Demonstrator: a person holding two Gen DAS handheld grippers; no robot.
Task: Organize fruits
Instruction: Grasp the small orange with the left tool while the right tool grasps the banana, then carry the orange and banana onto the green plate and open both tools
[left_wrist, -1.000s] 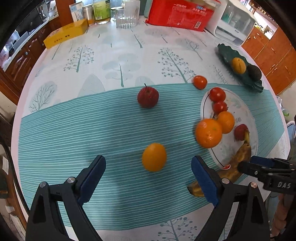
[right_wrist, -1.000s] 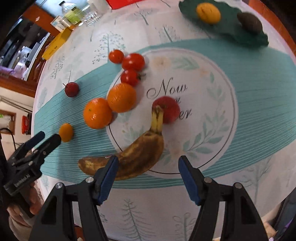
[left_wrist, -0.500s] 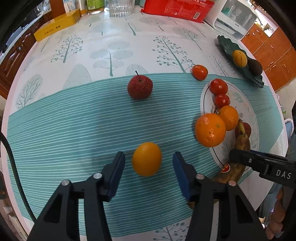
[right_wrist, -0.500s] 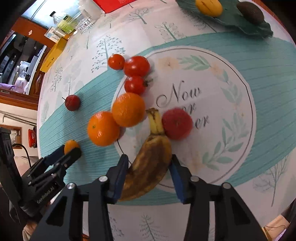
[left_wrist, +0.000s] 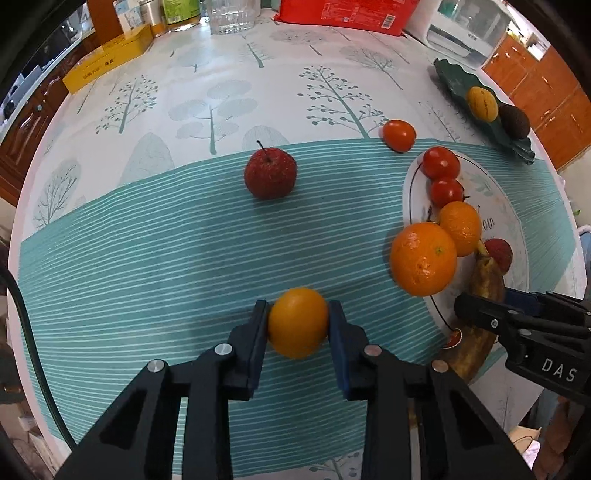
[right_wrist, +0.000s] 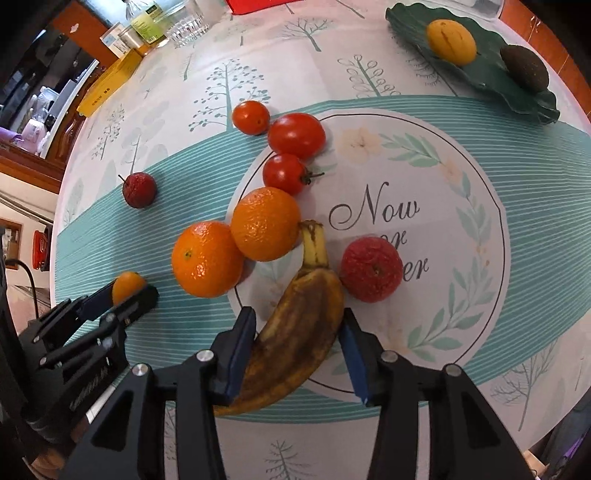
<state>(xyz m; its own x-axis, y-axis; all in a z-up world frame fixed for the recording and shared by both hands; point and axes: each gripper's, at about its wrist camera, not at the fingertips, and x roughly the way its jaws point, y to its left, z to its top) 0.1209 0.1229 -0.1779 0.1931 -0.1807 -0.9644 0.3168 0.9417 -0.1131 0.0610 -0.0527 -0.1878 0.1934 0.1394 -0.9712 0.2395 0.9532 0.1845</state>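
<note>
The left tool (left_wrist: 298, 320) is held low over the teal-striped part of the tabletop (left_wrist: 147, 258), reaching forward, and its blue pads are pressed against both sides of a small orange citrus fruit (left_wrist: 298, 322), which is gripped between them at the near middle of the cloth. Whether that fruit rests on the tabletop or is lifted cannot be told.

The right tool (right_wrist: 297, 341) is held at the near edge of the round printed placemat (right_wrist: 461, 221), pointing forward. Its pads are closed in around the thick body of a brown-spotted banana (right_wrist: 299, 332), touching or nearly touching each flank; the banana lies half on the placemat with its stem pointing far.

Two oranges (right_wrist: 207, 258) are seen side by side, touching, the left one off the placemat and the right one (right_wrist: 266, 223) on its left rim. Three tomatoes (right_wrist: 295, 136) are counted in a far-left cluster: two on the placemat rim (right_wrist: 284, 173) and one (right_wrist: 251, 117) just beyond it on the cloth. Two red apple-like fruits are present: one (right_wrist: 371, 268) on the placemat just right of the banana stem, the other (left_wrist: 270, 178), with a stalk, well apart at the far left on the cloth. A dark green leaf-shaped dish (right_wrist: 491, 77) at the far right holds one yellow fruit (right_wrist: 450, 40) and one dark avocado (right_wrist: 524, 72).
</note>
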